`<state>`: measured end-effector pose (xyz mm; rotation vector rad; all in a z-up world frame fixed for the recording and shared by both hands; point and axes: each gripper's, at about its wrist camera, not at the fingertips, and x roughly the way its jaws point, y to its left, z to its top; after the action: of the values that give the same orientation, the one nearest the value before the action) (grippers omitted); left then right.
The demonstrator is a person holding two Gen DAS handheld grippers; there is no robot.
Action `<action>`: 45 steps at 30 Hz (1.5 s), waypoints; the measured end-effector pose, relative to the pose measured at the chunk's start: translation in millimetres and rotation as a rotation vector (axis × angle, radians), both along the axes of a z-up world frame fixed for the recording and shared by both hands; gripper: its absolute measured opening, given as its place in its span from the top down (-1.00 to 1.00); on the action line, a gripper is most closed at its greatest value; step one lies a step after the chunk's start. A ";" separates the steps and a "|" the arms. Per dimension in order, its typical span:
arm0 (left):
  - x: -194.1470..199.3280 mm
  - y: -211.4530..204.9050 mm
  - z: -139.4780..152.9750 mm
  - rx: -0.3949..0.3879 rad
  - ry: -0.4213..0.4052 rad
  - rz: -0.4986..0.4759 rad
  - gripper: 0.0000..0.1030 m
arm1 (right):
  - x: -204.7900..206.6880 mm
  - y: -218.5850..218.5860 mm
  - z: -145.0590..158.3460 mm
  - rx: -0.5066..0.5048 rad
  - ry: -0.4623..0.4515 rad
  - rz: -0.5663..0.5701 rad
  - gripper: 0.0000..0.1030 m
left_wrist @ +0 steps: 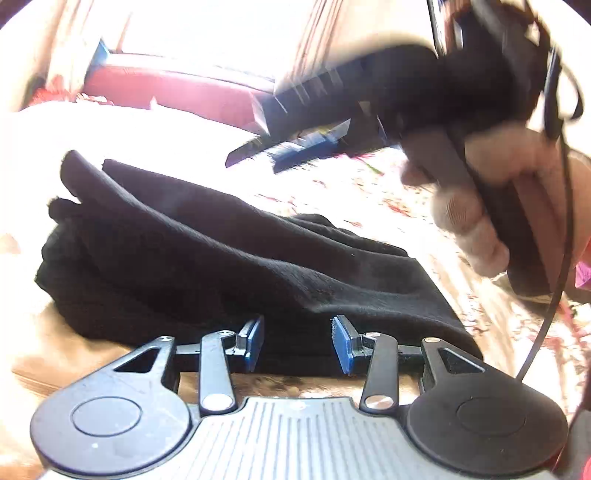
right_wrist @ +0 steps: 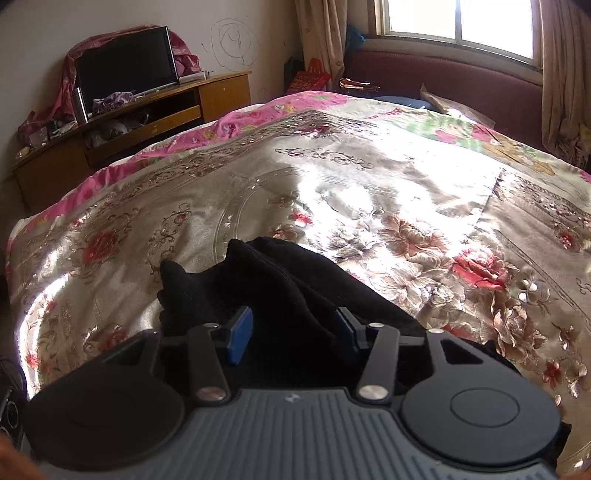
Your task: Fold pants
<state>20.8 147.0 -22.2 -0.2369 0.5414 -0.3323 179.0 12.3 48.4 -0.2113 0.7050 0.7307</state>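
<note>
Black fleece pants (left_wrist: 221, 266) are seen bunched on the floral satin bedspread (right_wrist: 369, 192). Left gripper (left_wrist: 297, 341) and right gripper (right_wrist: 293, 330) are held apart, unclamped; the near hem should be pinched evenly.

Strong daylight enters through the window (right_wrist: 458, 26) and throws a bright glare patch across the shiny bedspread (right_wrist: 369, 192) below it, while the black pants (right_wrist: 295, 280) nearer the camera lose all detail in shadow. In the left wrist view the far background is washed out white and the right gripper (left_wrist: 295, 147), above the pants (left_wrist: 207, 258), is smeared by motion blur. Both fisheye views bend straight lines and darken at the corners.
</note>
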 end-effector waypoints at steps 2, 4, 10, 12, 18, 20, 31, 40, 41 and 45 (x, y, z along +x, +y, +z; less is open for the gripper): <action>-2.0 7.7 13.6 0.033 -0.014 0.044 -0.08 | 7.5 -12.9 -9.5 -0.056 -0.047 -0.016 0.00; -8.3 17.9 27.5 0.009 -0.040 0.093 -0.13 | 15.3 -27.9 -21.0 -0.111 -0.076 -0.044 0.00; 12.4 19.0 56.0 0.094 -0.115 0.132 -0.29 | 34.1 -65.4 -66.8 -0.220 -0.068 -0.138 0.09; 38.4 15.1 42.8 0.167 -0.042 0.144 -0.29 | 52.6 -92.1 -80.9 -0.230 -0.027 -0.263 0.07; 65.9 -8.4 7.0 0.371 0.076 0.116 -0.29 | 35.4 -165.5 -58.4 -0.066 -0.007 -0.360 0.06; 64.9 -18.1 18.3 0.415 0.052 0.093 -0.29 | 22.3 -176.9 -47.6 -0.009 -0.031 -0.297 0.07; 106.0 -9.3 22.1 0.505 0.057 0.126 -0.42 | 14.0 -207.4 -70.4 0.023 0.104 -0.367 0.05; 98.2 -4.8 30.6 0.484 0.010 0.112 -0.50 | -13.7 -242.5 -79.8 0.254 0.327 -0.403 -0.03; 96.1 -5.8 32.1 0.482 0.003 0.112 -0.50 | -10.2 -240.9 -83.7 0.274 0.356 -0.389 -0.07; 90.5 -7.1 32.6 0.491 0.001 0.106 -0.50 | -1.4 -243.9 -97.4 0.373 0.419 -0.398 -0.30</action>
<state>111.3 139.9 10.4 0.2084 0.5927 -0.0887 177.6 -231.6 -49.0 0.4258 0.9561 0.5116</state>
